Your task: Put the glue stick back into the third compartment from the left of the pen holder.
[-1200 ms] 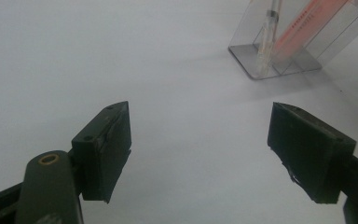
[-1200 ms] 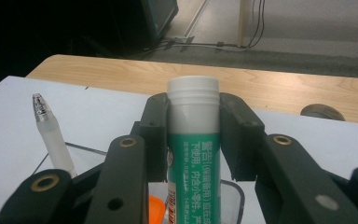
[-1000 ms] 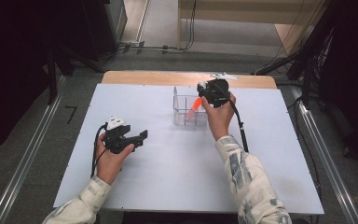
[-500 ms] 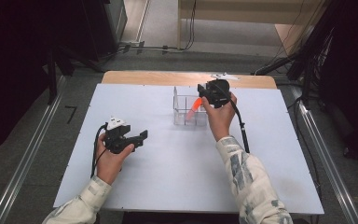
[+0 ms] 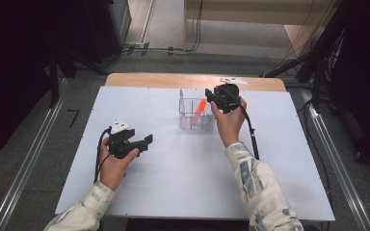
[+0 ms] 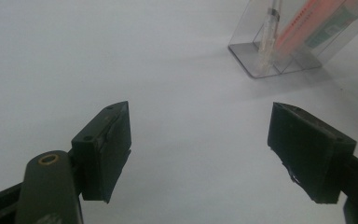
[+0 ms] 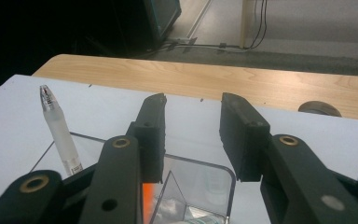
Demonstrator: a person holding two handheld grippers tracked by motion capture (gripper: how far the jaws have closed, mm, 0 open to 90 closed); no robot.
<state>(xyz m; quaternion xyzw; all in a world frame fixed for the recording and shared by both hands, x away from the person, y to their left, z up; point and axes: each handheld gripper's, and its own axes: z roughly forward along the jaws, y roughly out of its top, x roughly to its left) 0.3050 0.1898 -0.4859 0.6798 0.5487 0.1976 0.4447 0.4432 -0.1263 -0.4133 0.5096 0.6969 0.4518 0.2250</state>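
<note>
We read the job as loading pens into the clear plastic holder (image 5: 196, 114) that stands on the white worktop (image 5: 183, 168) toward its far edge. Judging by how things lie, that job looks mostly done: an orange marker (image 5: 198, 109) leans inside the holder, a frosted pen (image 7: 59, 131) stands upright in it with its silver tip up, and the left gripper view shows a green-labelled item (image 6: 338, 29) tucked in beside them. No loose pens lie on the sheet in the high view, so little seems left beyond drawing the hand clear. The right hand-held gripper (image 5: 212, 97) hangs just above the holder's right side, pointing toward the far wooden edge; its jaws have just been opening, stand moderately apart with bare worktop visible between them, and grip nothing, the marker's orange body lying below them inside the holder. The right hand (image 5: 227, 121) is raised off the sheet, forearm reaching in from the near edge. The left hand-held gripper (image 5: 147, 141) sits well apart from the holder, at the worktop's left, aimed across toward it, jaws spread wide and empty. The left hand (image 5: 113, 161) holds it low over the sheet.
</note>
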